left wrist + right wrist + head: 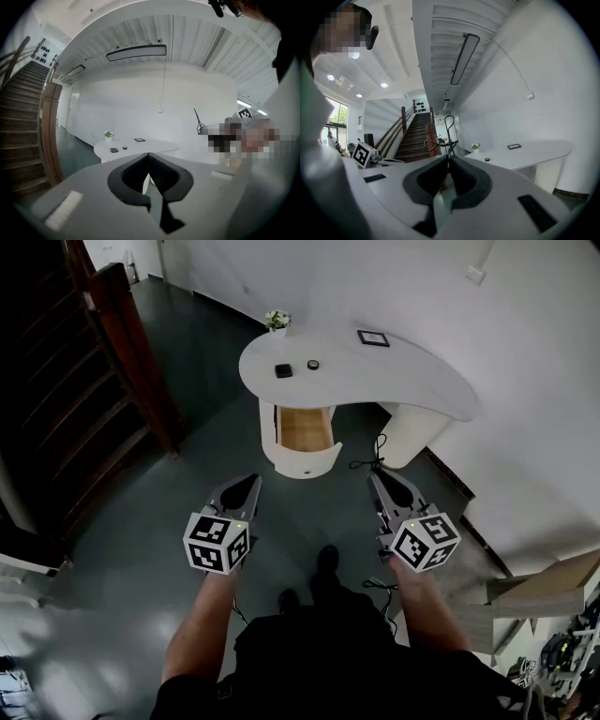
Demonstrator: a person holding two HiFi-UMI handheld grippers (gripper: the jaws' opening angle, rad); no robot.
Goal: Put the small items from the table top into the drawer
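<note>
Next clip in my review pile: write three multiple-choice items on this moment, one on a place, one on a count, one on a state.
1. Where does the plant stand?
A on the stairs
B at the table edge
C on the floor

2. Besides the plant and the picture frame, how many items lie on the table?
A two
B four
C none

3. The drawer is:
A shut
B removed
C open

Answers:
1 B, it stands at the table's rim.
2 A, a square black item and a round black item.
3 C, it is pulled out and its wooden bottom shows.
</note>
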